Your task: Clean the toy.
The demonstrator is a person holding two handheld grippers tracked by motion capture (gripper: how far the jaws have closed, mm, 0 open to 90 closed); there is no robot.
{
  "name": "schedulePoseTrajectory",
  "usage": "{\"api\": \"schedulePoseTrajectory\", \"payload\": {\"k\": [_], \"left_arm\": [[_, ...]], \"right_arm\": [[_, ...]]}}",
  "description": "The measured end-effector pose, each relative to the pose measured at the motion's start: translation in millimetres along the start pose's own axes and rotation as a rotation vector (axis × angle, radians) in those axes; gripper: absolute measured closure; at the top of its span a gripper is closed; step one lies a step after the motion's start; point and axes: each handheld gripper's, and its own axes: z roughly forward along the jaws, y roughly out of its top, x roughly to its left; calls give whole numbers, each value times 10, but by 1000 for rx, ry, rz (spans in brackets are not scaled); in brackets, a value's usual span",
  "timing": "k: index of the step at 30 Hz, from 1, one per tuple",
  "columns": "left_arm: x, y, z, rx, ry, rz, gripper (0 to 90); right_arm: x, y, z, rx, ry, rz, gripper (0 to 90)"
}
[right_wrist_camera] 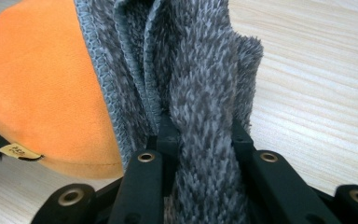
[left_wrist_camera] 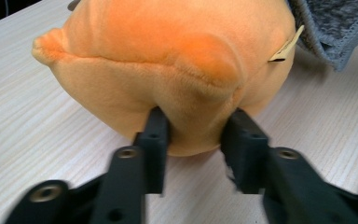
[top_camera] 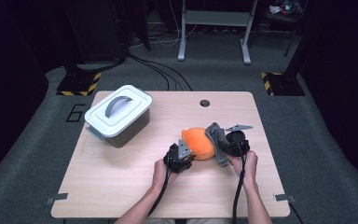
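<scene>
On the wooden table (top_camera: 121, 186), well right of the lidded grey box (top_camera: 117, 116), lies the orange plush toy (top_camera: 199, 142). The left gripper (left_wrist_camera: 195, 135) pinches its near bulge, while the right gripper (right_wrist_camera: 204, 135) is clamped on the grey towel (right_wrist_camera: 200, 79) draped against it.

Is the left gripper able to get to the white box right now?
Probably not yet: the left gripper is pinching the orange plush toy. The white box sits apart, with bare table between them.
</scene>
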Motion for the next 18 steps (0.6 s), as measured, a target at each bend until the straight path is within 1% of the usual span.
{"api": "schedulePoseTrajectory", "payload": {"k": [1,2,3,4,5,7,8,9,10,11,13,15,16,17,18], "left_arm": [[20,4,-8,3,-7,-2,703],[26,4,-11,1,-21,-21,736],[50,7,-21,-3,-33,-36,756],[61,6,-22,-11,-35,-49,771],[89,10,-38,-7,-58,-72,780],[130,15,-58,-12,-88,-125,794],[151,22,-72,-11,-105,-144,797],[169,31,-89,-12,-118,-160,799],[187,43,-108,-13,-133,-177,799],[198,56,-120,-16,-151,-198,800],[208,89,-150,-15,-178,-217,799],[208,120,-177,-9,-204,-235,799],[207,131,-185,-6,-210,-241,799],[201,143,-192,-8,-222,-253,799],[199,153,-198,-6,-222,-245,798]], "right_arm": [[-2,1,-7,-2,-4,4,733],[0,-1,-22,-4,3,9,733],[-1,-1,-28,-12,0,6,733],[-3,-2,-45,-21,-1,-5,733],[10,-3,-65,-20,0,4,734],[28,-1,-123,-37,2,-6,733],[25,2,-158,-43,10,-24,733],[45,12,-201,-55,19,-15,733],[60,23,-248,-65,17,-24,733],[88,37,-296,-75,19,-26,733],[144,63,-373,-88,30,-47,733],[254,103,-448,-103,35,-85,733],[309,119,-472,-109,43,-101,733],[356,130,-489,-107,47,-109,733],[421,144,-506,-107,53,-123,732]]}}
